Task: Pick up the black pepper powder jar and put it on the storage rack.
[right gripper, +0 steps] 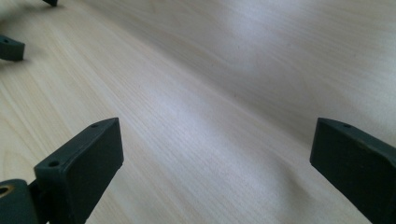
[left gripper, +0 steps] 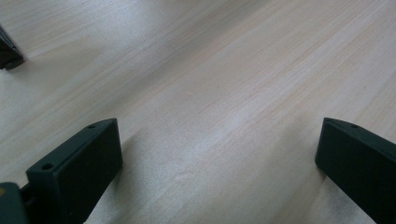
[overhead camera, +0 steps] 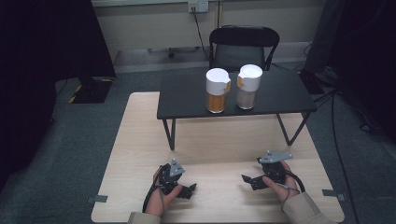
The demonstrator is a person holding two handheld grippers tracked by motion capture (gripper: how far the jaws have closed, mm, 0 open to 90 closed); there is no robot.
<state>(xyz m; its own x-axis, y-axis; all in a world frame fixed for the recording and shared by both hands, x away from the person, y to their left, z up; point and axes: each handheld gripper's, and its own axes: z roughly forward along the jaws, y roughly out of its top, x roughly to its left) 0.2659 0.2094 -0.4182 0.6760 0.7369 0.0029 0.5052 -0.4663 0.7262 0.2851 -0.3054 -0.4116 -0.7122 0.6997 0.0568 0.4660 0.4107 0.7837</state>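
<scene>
2 black tools (overhead camera: 189, 190) (overhead camera: 248, 179), pale woodgrain table (overhead camera: 219, 144)

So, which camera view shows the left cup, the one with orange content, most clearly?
The high view: the left cup stands upright on the small black table, beside the right cup. The two gripper views look along open tongs at bare wooden tabletop, not toward the cups.

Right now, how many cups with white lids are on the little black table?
2. The orange-filled cup stands left, the pale-filled cup right beside it, both on the little black table.
</scene>
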